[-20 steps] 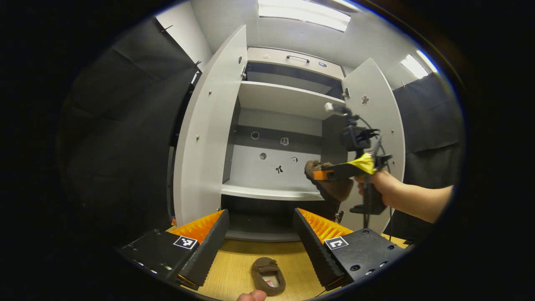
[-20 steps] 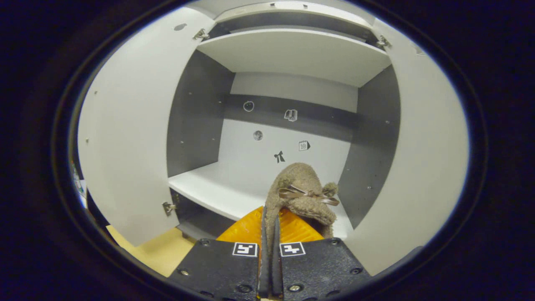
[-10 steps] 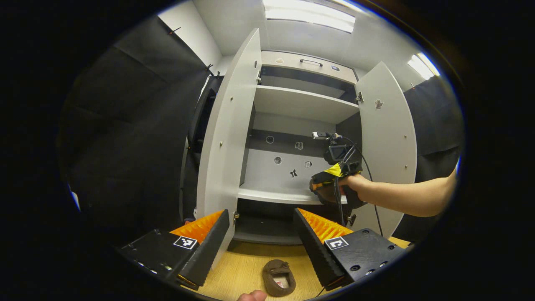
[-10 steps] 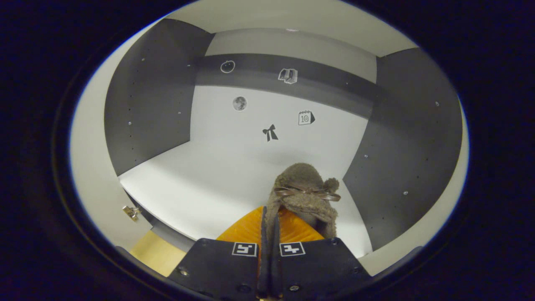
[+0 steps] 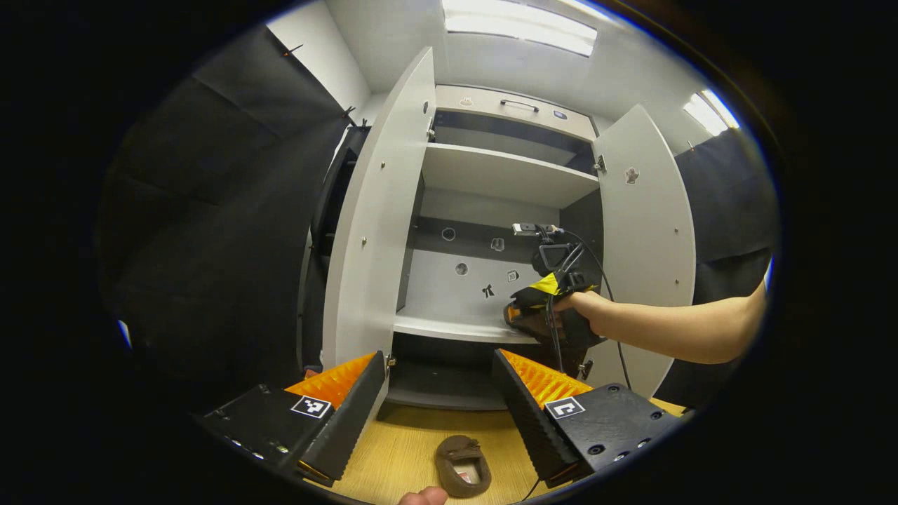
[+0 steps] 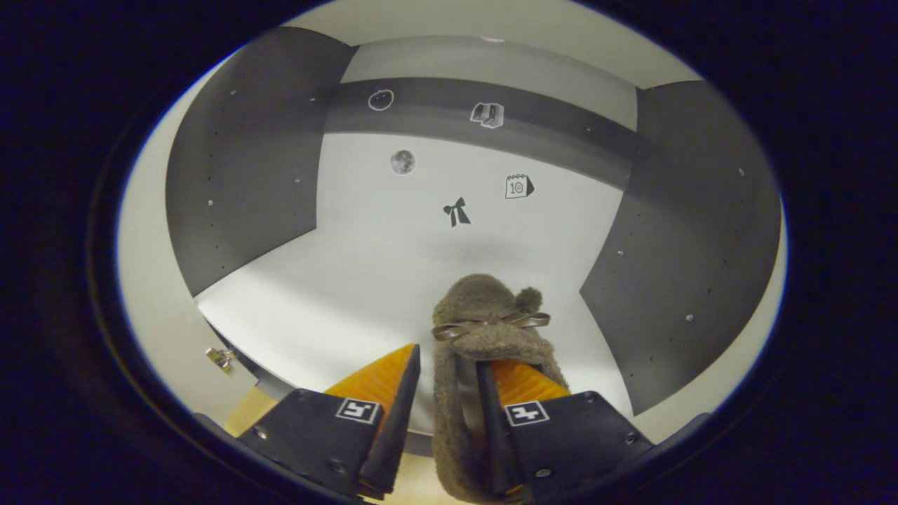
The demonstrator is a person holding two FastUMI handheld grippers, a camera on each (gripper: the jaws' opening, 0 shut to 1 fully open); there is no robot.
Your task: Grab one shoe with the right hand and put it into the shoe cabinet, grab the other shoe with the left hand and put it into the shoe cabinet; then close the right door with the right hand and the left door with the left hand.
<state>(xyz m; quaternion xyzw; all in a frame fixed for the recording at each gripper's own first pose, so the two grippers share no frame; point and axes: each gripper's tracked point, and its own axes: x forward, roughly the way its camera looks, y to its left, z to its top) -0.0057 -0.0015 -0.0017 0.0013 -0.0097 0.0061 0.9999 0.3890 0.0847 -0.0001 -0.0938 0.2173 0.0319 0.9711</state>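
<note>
A: In the left gripper view, our left gripper [image 5: 438, 400] is hanging spread above the shoe [image 5: 462, 466] lying on the table [image 5: 400, 449] before the cabinet [image 5: 491, 175].

B: In the right gripper view, our right gripper [image 6: 449, 393] is standing parted; the second shoe [image 6: 484, 337] is sitting between its fingers on the shelf [image 6: 316, 308].

You're in a recording booth, not a home: black cloth walls [image 5: 210, 210], ceiling strip lights [image 5: 519, 24], a white cabinet [image 5: 491, 182] on a wooden desk [image 5: 407, 449].

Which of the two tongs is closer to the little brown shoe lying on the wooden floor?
Left. The left tongs hang open right above the floor shoe. The right tongs are farther off, inside the cabinet at the shelf.
</note>
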